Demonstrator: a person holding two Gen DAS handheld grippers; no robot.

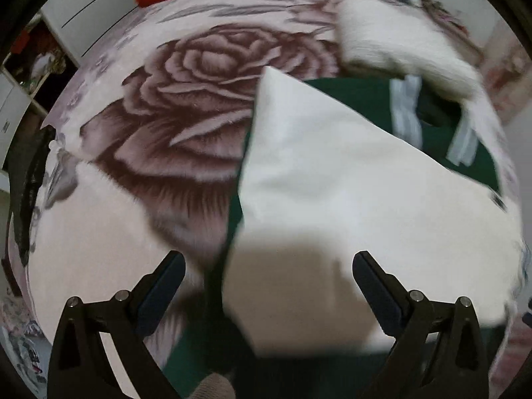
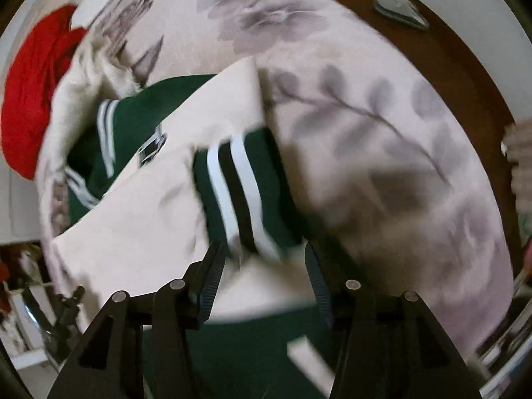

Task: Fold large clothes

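Left of jacket [image 1: 332,166], bare blanket [image 1: 99,226].

The left gripper [image 1: 268,266], a black two-finger tool with dark padded tips, points steeply downward with its jaws spread wide and nothing pressed between them. The right gripper [image 2: 262,259], black with ribbed pads [image 2: 212,276], also angles steeply down, its jaws parted about halfway, gripping nothing.
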